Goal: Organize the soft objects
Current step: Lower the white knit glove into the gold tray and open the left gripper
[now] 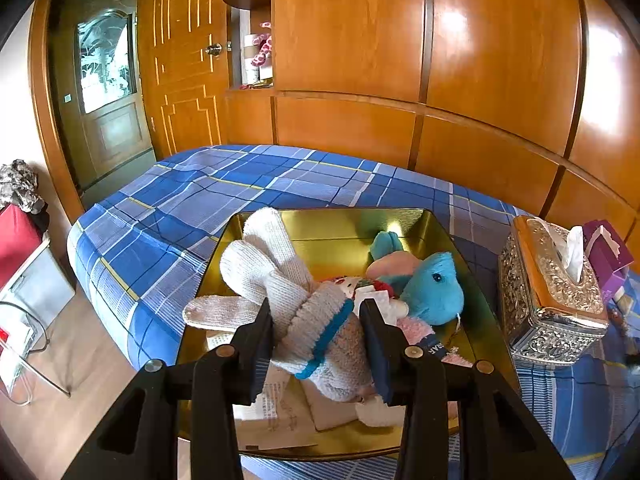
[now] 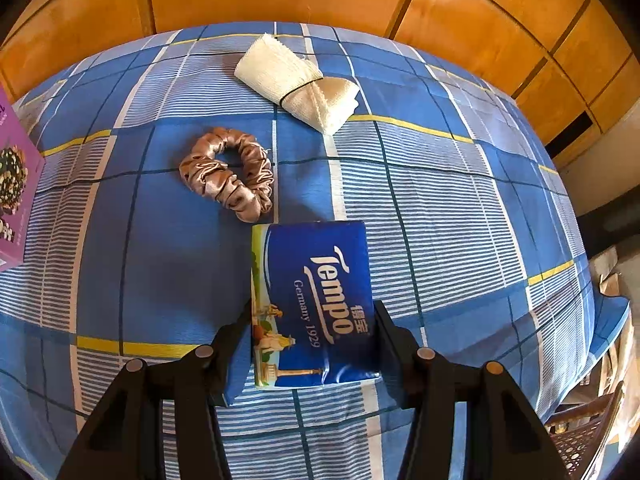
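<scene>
White knitted glove (image 1: 280,280) clamped at cuff by left gripper (image 1: 316,344), held over gold metal tray (image 1: 400,220) for deposit. Blue tissue pack (image 2: 316,304), 6 o'clock of scrunchie (image 2: 228,172), pinched by right gripper (image 2: 314,344) for lifting.

The right tongs (image 2: 314,344) point steeply down at a bed (image 2: 460,220) covered in blue plaid cloth. Between the two black fingers lies a blue Tempo tissue pack (image 2: 316,304), both pads touching its long edges. Just beyond the pack's far corner sits a brown satin scrunchie (image 2: 230,174) — close to the pack, possibly touching it. Farther off lies a rolled cream cloth (image 2: 298,80), bound by a thin dark band. A purple box (image 2: 16,188) shows at the left edge — partly cut off.
</scene>
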